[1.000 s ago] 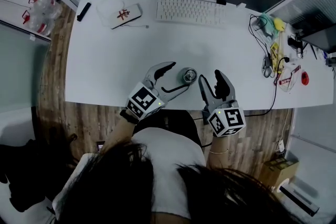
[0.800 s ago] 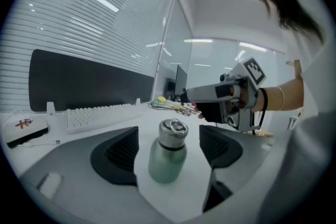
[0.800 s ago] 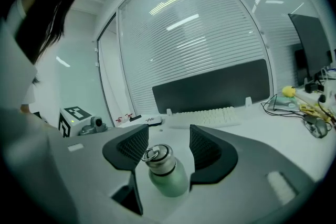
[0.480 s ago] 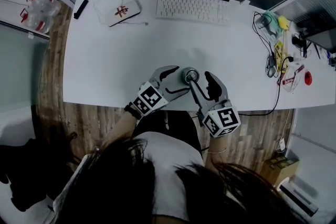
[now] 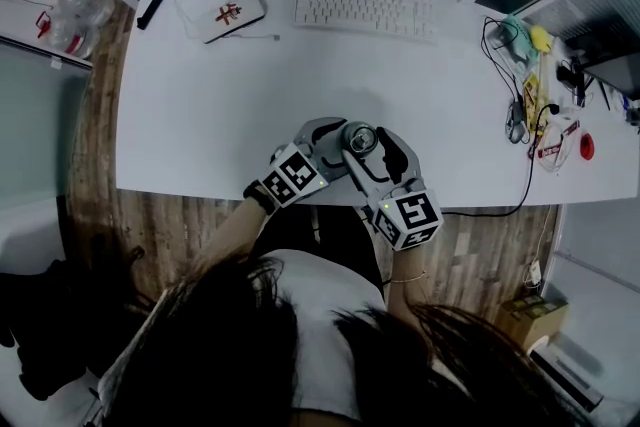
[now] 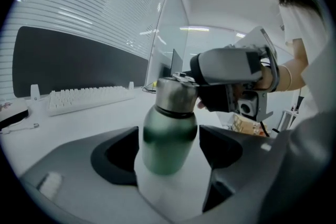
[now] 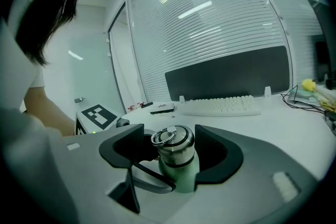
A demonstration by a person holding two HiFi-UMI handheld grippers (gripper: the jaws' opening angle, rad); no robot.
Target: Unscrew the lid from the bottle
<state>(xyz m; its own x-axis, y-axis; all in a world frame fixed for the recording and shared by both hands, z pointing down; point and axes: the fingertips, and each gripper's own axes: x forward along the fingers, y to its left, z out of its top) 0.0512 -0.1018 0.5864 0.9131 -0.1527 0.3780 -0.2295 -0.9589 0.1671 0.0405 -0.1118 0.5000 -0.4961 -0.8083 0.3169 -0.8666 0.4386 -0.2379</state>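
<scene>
Two grippers sat around the bottle (image 5: 358, 139), which stood straight up near the table's (image 5: 200, 95) front edge. The left gripper (image 6: 169, 152) was open wide beside its green body. The right gripper's (image 7: 176, 150) jaws had just been opening, wide around the lid (image 7: 173, 143), not squeezing.
</scene>
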